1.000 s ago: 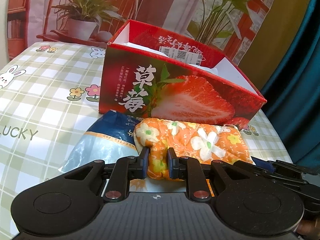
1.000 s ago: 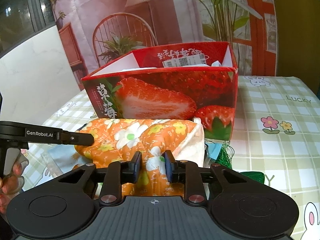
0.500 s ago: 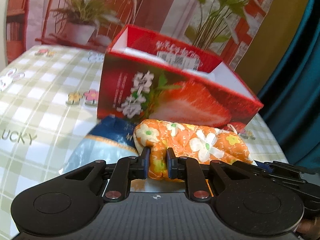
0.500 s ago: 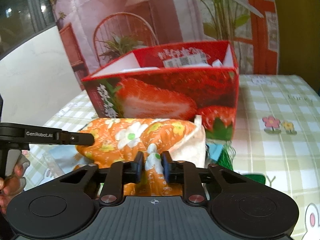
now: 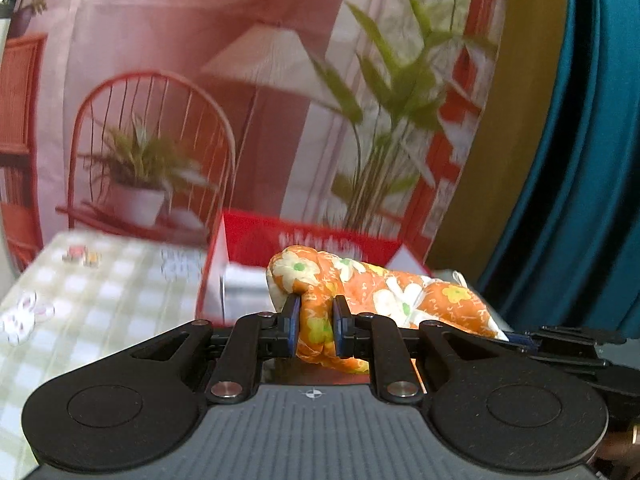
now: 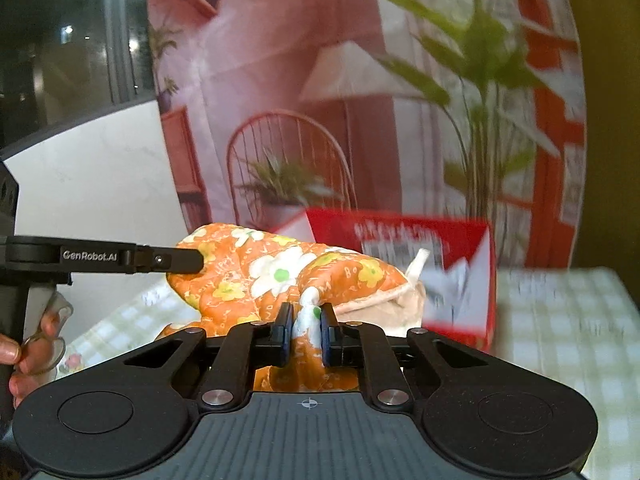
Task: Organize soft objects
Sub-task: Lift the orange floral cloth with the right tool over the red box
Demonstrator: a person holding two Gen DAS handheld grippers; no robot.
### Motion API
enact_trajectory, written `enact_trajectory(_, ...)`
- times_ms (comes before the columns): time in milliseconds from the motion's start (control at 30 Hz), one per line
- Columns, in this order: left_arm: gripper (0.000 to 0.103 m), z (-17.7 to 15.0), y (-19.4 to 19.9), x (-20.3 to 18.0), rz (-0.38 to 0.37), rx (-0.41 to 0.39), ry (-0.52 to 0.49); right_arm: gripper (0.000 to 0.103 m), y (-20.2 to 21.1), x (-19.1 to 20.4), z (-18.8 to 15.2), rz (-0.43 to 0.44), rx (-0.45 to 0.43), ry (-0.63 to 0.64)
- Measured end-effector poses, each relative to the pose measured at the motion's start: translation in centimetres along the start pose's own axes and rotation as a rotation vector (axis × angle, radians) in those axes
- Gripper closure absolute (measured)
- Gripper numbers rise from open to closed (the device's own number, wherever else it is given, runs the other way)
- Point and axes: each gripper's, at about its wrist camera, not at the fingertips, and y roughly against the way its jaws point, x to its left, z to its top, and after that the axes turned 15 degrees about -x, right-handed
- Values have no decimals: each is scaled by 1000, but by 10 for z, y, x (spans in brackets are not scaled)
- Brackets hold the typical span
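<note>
Left tool (image 5: pixel 314 330) and right tool (image 6: pixel 306 334) clamp orange floral cushion (image 6: pixel 264 276) before open red box (image 6: pixel 404 232).

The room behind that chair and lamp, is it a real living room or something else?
Probably a home-style tabletop staged for recording, not a real living room. The chair and lamp look printed on a hanging backdrop. In front is a table with a checked, bunny-print cloth, with a teal curtain beside it.
</note>
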Motion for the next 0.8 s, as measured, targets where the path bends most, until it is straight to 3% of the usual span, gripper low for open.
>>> enact_trajectory(333,85,36,-44,0,42,-66,-18,91,-50,-6,40,27,-38,41)
enact_trajectory(600,85,45,-90,20,42,-19,-27,92,-99,-26,43,-3,-28,44)
enact_trajectory(800,85,34,-126,34,64,60,-23,92,-131,-36,32,-34,23,48)
